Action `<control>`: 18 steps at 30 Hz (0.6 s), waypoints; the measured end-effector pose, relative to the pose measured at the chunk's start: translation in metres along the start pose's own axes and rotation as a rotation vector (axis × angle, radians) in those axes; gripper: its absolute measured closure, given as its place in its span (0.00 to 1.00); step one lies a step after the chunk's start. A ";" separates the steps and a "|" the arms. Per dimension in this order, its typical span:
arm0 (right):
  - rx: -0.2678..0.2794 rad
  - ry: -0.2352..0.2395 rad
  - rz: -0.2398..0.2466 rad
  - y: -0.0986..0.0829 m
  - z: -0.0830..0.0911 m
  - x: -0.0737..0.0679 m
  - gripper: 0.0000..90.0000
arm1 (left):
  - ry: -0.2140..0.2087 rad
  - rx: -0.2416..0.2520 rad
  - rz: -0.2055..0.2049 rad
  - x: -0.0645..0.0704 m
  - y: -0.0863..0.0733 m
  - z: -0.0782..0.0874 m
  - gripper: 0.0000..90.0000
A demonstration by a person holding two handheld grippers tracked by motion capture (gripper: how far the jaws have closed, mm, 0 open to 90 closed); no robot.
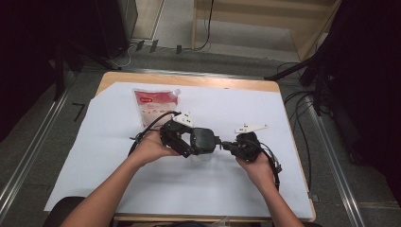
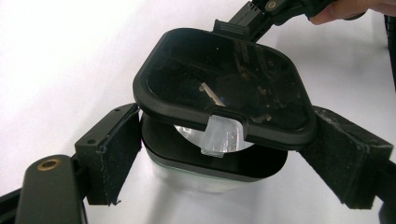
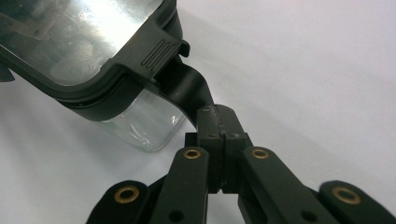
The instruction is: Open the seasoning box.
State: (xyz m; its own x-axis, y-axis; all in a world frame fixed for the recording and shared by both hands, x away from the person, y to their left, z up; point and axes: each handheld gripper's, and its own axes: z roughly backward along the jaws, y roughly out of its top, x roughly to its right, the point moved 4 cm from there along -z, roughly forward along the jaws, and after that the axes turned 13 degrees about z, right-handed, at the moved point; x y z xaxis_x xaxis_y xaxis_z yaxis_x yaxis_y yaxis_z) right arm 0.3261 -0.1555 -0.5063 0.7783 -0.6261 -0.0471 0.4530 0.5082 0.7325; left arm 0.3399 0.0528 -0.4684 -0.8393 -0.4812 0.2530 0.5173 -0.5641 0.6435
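At the table's near-centre, a person works a clear jar (image 1: 201, 156) standing upright on white paper (image 1: 94, 161), its long axis vertical and its mouth facing up. The left gripper (image 1: 189, 142) braces the jar's body, pads (image 2: 114, 154) pressing opposite sides just under the rim, apparently to keep it from turning or tipping. The right gripper (image 3: 219, 140), jaws clenched, pinches the tab (image 3: 187, 88) at the edge of the black lid (image 2: 224, 88). The lid sits tilted, raised on the side nearer the left gripper view's camera and hinged low at the tab, so it looks mid-lift rather than sealed. Farther back, a red-and-white pouch (image 1: 156, 106) lies flat, spout toward the far right, well apart from the jar.
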 end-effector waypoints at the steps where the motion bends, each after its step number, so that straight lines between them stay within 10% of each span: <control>1: 0.000 0.000 0.000 0.000 0.000 0.000 1.00 | 0.001 0.000 -0.006 0.000 0.000 0.000 0.18; 18: 0.000 0.006 -0.003 0.000 0.000 0.000 1.00 | 0.019 -0.029 0.007 0.003 0.005 0.004 0.18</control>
State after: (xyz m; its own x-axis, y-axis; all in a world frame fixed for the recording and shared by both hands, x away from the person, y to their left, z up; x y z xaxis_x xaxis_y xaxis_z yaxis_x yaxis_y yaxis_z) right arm 0.3257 -0.1554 -0.5058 0.7800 -0.6236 -0.0534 0.4549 0.5063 0.7326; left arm 0.3394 0.0512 -0.4613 -0.8325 -0.4976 0.2437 0.5281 -0.5795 0.6207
